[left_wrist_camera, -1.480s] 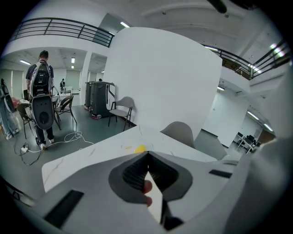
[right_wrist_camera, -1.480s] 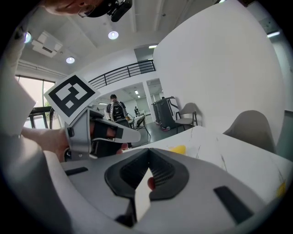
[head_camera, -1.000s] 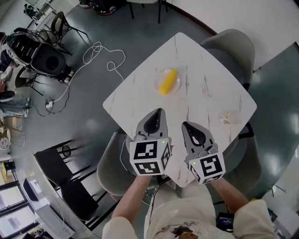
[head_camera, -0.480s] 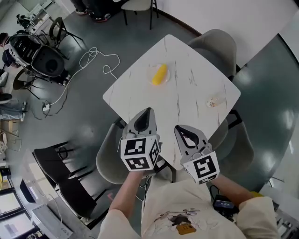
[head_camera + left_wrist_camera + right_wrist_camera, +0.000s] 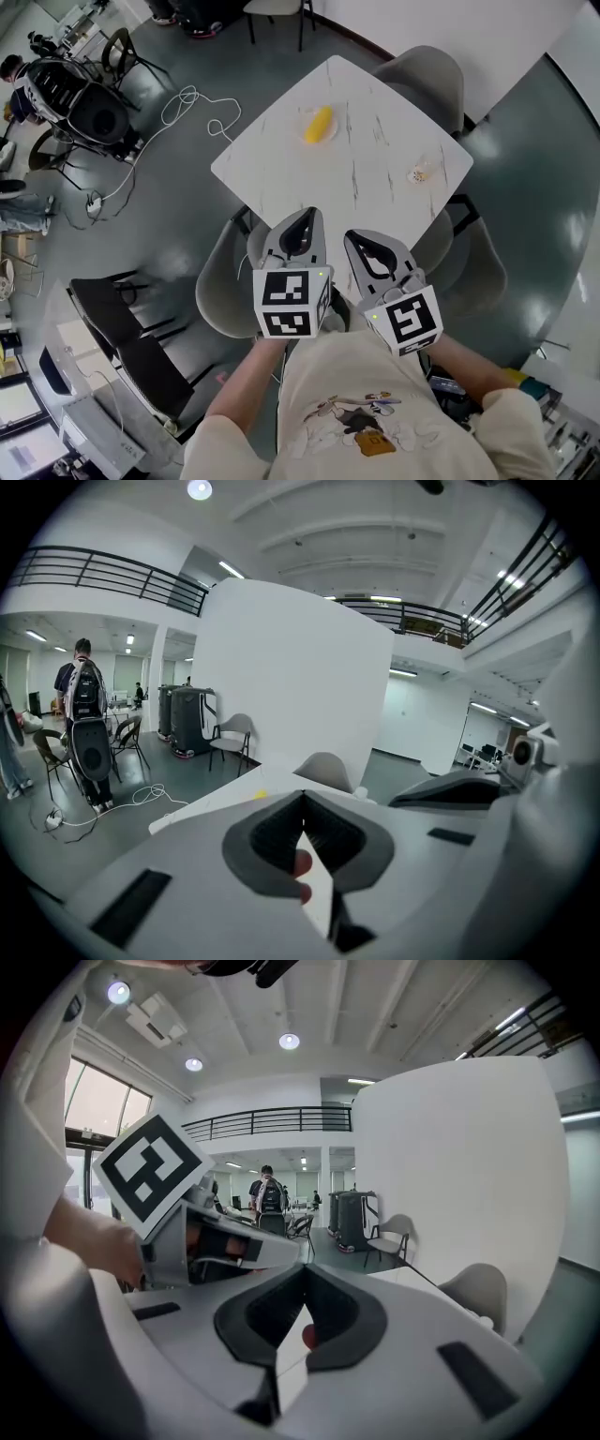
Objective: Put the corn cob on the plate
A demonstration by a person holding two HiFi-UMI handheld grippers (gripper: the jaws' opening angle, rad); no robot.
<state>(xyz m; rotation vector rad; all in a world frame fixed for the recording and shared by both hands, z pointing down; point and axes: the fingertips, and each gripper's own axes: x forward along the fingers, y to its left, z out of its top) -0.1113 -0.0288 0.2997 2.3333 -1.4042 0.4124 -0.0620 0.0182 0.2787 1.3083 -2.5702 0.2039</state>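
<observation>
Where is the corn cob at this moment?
In the head view, the corn cob lies on the clear plate, on the white table's far left part.

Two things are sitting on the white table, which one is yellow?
The corn cob, lying on the clear plate toward the far left corner of the table. The other thing, near the right edge, is small and pale.

A person wears a cream short-sleeved T-shirt (image 5: 375, 412) with a small orange and dark printed picture on the chest. The left tongs (image 5: 313, 216) and right tongs (image 5: 350, 237) are pale grey, with dark grey teardrop-shaped inner pads. The left cube (image 5: 289, 303) and right cube (image 5: 406, 322) are white with black square markers, each beside a tiny green light.
</observation>
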